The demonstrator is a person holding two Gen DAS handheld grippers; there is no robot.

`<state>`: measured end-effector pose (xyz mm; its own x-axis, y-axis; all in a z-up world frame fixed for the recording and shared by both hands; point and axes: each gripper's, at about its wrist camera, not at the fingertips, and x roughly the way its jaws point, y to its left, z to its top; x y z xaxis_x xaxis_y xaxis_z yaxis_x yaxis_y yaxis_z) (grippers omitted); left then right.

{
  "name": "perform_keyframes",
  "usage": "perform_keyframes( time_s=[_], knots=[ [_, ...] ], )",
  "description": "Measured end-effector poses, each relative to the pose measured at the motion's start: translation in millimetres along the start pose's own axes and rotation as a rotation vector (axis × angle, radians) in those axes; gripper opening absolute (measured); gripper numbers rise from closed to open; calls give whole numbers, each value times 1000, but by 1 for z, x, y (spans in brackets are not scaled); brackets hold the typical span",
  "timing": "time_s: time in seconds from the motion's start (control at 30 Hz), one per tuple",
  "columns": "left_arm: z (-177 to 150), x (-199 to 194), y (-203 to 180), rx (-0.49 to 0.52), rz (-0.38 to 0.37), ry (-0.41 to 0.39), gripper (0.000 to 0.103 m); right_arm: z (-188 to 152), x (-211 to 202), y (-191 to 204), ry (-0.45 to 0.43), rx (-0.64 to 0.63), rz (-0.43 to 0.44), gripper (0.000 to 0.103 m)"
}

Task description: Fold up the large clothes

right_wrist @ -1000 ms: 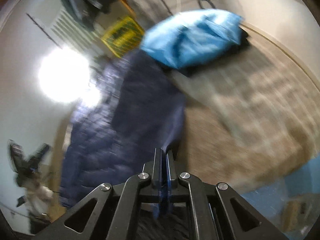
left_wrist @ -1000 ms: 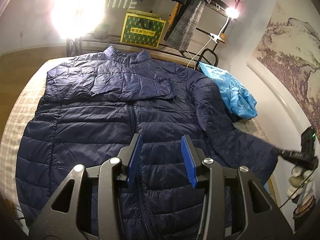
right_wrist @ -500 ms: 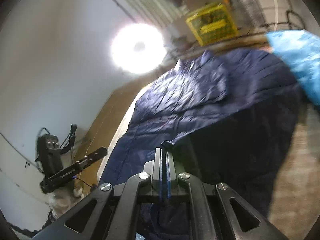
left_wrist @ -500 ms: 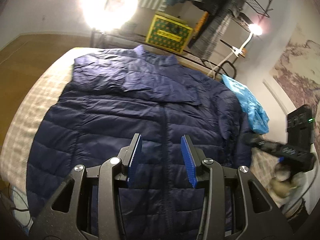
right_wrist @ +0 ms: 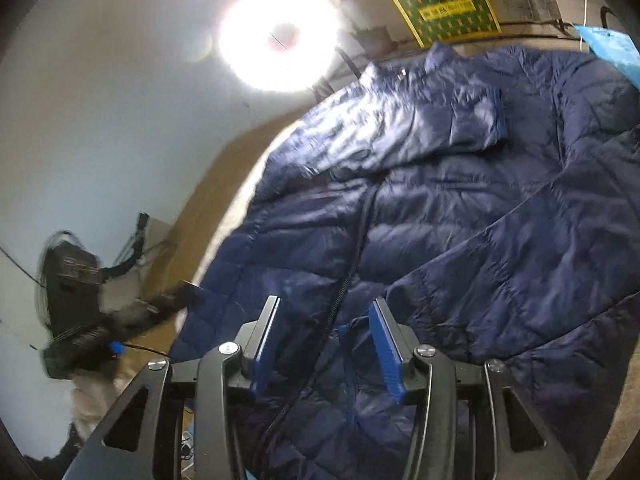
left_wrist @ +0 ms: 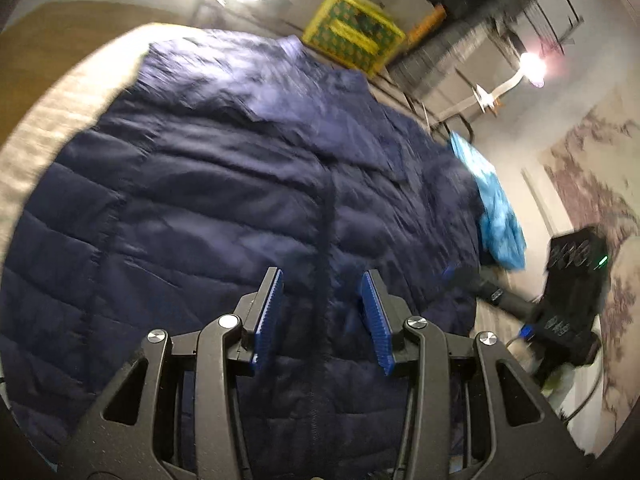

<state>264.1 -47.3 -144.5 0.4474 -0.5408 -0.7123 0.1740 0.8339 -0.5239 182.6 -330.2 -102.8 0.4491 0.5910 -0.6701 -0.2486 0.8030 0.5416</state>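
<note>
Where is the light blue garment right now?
The light blue garment lies right of the navy jacket in the left wrist view, below the clip lamp.

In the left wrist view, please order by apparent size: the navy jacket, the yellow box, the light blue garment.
1. Navy jacket, by far the largest.
2. Yellow box and light blue garment look about alike; the box stands farther away, so I do not rank them.
</note>
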Motion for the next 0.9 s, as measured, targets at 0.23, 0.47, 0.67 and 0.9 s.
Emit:
perform_keyframes(
  time_s=[0.23, 0.47, 0.67, 0.9],
  knots=[
    [-13, 72, -25, -18, -97, 185, 42, -7, -71, -31, -107, 19, -141, 49],
    [-20, 114, -26, -88, -112, 244, 42, -26, -126, -71, -179, 123, -261, 48],
    [0, 113, -38, -13, -103, 230, 4, -35, -142, -90, -191, 158, -305, 49],
    [63, 75, -39, 66, -46, 108, 4, -35, -119, -101, -155, 153, -326, 48]
  ],
)
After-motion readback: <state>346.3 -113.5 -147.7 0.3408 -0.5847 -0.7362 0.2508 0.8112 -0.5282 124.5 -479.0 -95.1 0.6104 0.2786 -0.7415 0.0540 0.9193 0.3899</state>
